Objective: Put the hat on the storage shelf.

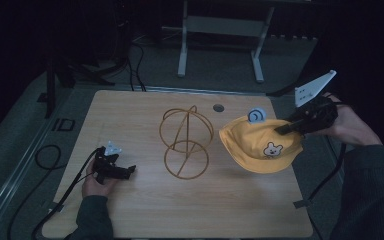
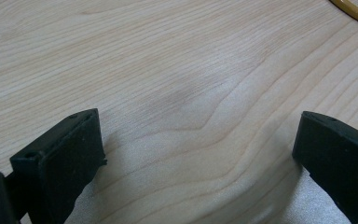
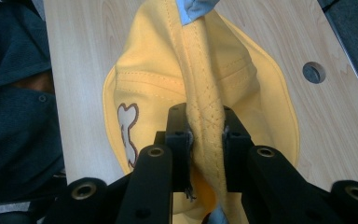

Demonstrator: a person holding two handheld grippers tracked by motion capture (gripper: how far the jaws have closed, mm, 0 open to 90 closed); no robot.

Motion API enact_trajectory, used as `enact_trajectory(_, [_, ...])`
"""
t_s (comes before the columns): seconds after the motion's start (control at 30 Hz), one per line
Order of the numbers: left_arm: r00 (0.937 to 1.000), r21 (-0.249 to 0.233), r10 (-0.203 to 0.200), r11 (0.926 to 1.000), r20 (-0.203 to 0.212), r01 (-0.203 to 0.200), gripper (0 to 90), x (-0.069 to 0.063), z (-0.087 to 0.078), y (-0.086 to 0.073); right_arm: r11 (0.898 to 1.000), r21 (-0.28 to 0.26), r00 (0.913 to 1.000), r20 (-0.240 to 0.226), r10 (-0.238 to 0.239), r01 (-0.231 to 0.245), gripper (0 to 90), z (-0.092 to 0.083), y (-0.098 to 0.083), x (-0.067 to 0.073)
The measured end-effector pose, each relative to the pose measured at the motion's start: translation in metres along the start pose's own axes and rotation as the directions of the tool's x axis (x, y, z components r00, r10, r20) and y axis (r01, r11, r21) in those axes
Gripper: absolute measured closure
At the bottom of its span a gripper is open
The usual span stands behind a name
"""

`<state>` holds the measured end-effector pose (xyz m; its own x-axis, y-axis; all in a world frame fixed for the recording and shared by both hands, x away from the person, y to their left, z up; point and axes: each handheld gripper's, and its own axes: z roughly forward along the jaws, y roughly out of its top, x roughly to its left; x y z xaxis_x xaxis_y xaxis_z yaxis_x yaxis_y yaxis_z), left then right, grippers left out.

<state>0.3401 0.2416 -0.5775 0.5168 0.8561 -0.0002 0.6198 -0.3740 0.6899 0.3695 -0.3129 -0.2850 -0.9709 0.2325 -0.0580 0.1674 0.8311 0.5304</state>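
The right gripper (image 1: pixel 286 127) pinches the yellow hat (image 1: pixel 258 145) by a fold (cartoon bear patch facing us). Keep that pinch firm while carrying it left onto the wire hat stand (image 1: pixel 185 142). The left gripper (image 1: pixel 128 171) rests spread wide on the table (image 1: pixel 230 205).

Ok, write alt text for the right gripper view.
The right gripper has its two black jaws shut on a stitched fold of a yellow hat, which hangs over a light wooden table. Part of a white cartoon patch shows on the hat, left of the jaws.
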Motion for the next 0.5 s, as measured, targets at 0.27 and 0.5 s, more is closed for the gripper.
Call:
enact_trajectory(0.27, [1.0, 0.001, 0.0, 1.0, 0.0, 0.0, 1.5, 0.0, 0.0, 0.0, 1.0, -0.003, 0.9997, 0.014, -0.018, 0.018, 78.6, -0.008, 0.012, 0.0])
enact_trajectory(0.5, [1.0, 0.0, -0.002, 1.0, 0.0, 0.002, 1.5, 0.0, 0.0, 0.0, 0.999, -0.019, 0.9992, 0.028, -0.03, 0.03, 78.7, -0.016, 0.021, 0.002])
